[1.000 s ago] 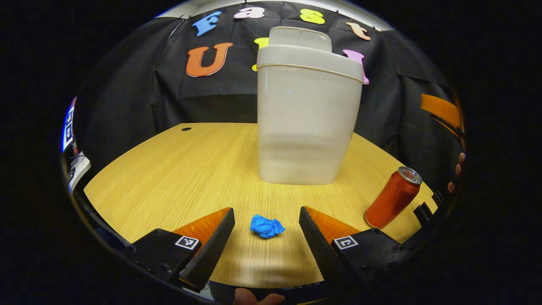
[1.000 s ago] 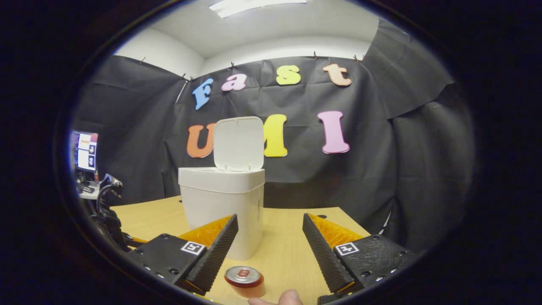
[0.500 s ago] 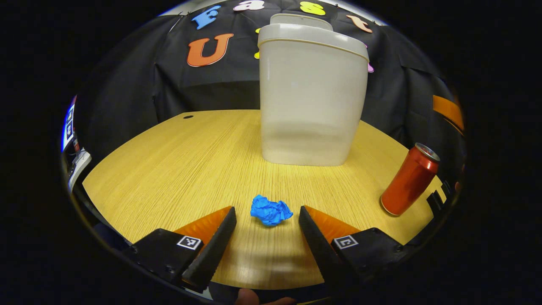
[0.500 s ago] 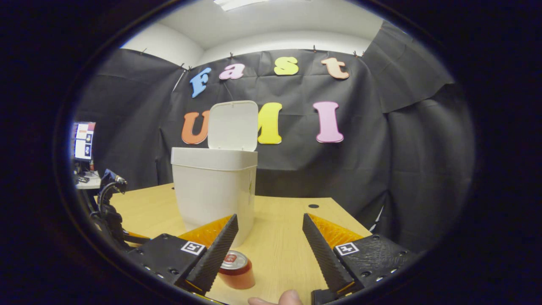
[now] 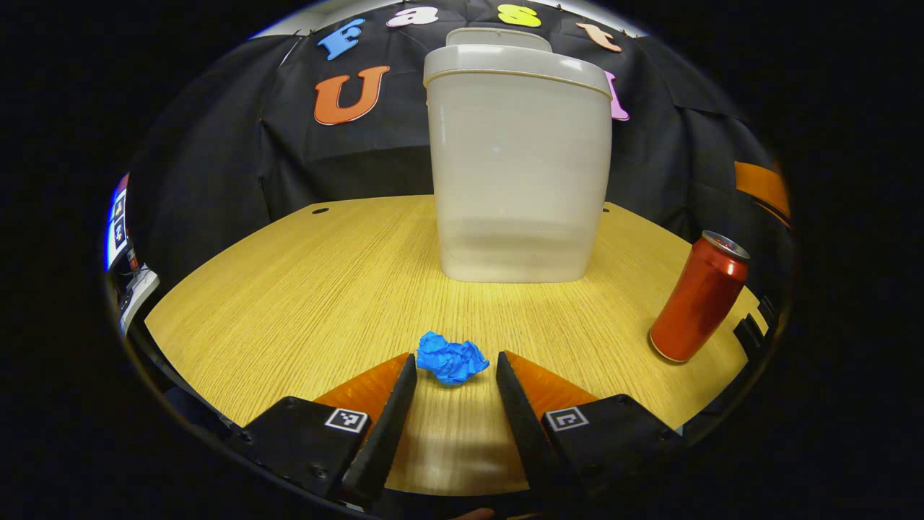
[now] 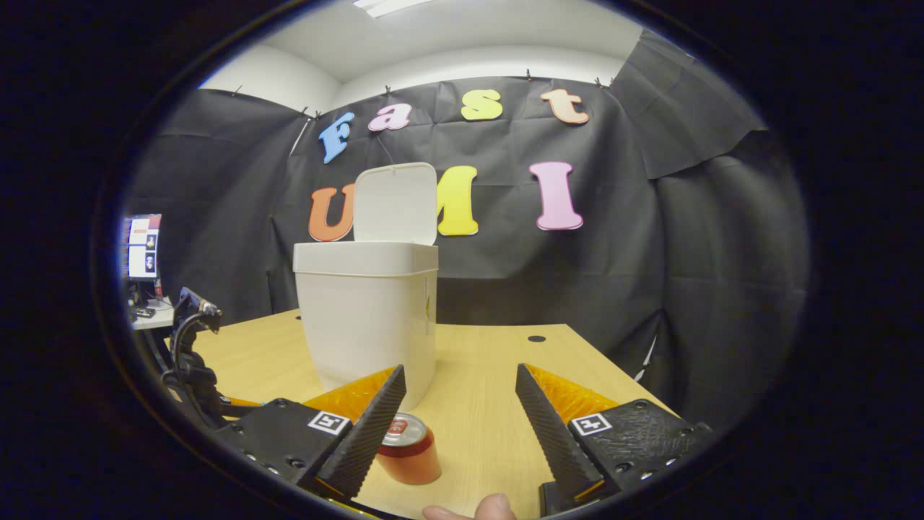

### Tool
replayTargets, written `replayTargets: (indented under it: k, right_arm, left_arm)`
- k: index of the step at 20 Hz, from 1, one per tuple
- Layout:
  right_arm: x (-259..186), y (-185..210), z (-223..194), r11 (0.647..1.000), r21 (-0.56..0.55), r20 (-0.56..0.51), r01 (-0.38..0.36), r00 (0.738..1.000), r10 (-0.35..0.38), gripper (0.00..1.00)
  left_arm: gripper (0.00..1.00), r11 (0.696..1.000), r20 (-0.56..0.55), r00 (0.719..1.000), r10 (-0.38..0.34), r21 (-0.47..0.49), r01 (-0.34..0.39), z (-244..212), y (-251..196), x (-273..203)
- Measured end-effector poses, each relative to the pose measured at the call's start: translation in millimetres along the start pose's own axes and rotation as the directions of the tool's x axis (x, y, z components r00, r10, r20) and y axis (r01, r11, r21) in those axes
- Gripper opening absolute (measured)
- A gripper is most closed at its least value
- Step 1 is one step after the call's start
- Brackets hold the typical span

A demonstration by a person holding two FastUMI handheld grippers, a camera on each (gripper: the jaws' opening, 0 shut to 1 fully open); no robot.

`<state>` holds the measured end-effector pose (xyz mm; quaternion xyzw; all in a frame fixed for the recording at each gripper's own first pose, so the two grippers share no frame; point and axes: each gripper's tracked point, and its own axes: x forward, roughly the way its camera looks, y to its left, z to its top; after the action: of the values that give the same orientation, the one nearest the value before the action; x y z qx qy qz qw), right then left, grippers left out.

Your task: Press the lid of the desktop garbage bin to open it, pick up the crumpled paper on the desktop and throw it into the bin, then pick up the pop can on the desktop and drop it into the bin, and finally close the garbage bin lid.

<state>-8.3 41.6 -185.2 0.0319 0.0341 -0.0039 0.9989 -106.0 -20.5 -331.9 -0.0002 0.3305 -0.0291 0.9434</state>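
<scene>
I log the garbage bin (image 5: pixel 518 166) upright at mid-bench (image 5: pixel 303 289), long axis vertical; in the right gripper view its lid (image 6: pixel 395 204) stands raised at the back edge, inner face turned toward that camera. The pop can (image 5: pixel 699 297) stands on its base to the right of the bin and well apart from it, long axis vertical, though it looks tilted near the edge of the left gripper view; its top faces up. The crumpled paper (image 5: pixel 452 359) lies on the bench in front of the bin, a lump with no clear long axis. My left gripper (image 5: pixel 452 360) is low over the bench, fingers (image 5: pixel 393 404) partly open with the paper between the tips; I cannot tell whether they touch it. My right gripper (image 6: pixel 460 377) has its fingers wide apart and holds nothing; the can sits just behind its left fingertip. A fingertip (image 6: pixel 485 508) of the holding hand shows at the bottom.
</scene>
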Motion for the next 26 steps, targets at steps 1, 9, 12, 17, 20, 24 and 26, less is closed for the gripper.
replayTargets:
  k: [1,9,12,17,20,24,26]
  right_arm:
    - [-2,2,-1,1.0,0.009,-0.001,-0.005,1.0,0.005,0.95]
    - [-13,19,-8,0.999,0.026,0.003,-0.033,0.999,0.033,0.95]
    - [-12,24,-20,0.999,0.035,-0.03,-0.04,0.999,0.041,0.93]
    - [-13,39,-30,0.999,0.021,-0.047,-0.044,0.998,0.045,0.95]
    - [-9,45,-40,0.999,-0.008,-0.063,-0.04,0.997,0.039,0.95]
    - [-3,50,-55,0.999,-0.024,-0.097,-0.039,0.995,0.036,0.95]
    - [1,47,-59,0.999,-0.026,-0.111,-0.025,0.994,0.022,0.95]
  left_arm:
    - [0.68,1.0,0.0,1.0,0.005,-0.005,-0.005,1,0,-2]
    - [0.41,1.0,0.002,1.0,0.008,-0.027,-0.008,1,1,1]
    - [0.37,0.998,0.005,1.0,-0.018,-0.056,0.018,4,-3,0]
    - [0.36,0.998,0.054,0.998,-0.028,-0.059,0.031,27,-4,-7]
    - [0.36,0.998,0.114,0.993,-0.017,-0.056,0.023,54,-2,-14]
    - [0.36,0.999,0.185,0.983,0.004,-0.044,0.004,80,7,-21]
    - [0.36,0.999,0.203,0.979,0.006,-0.039,0.002,89,9,-24]
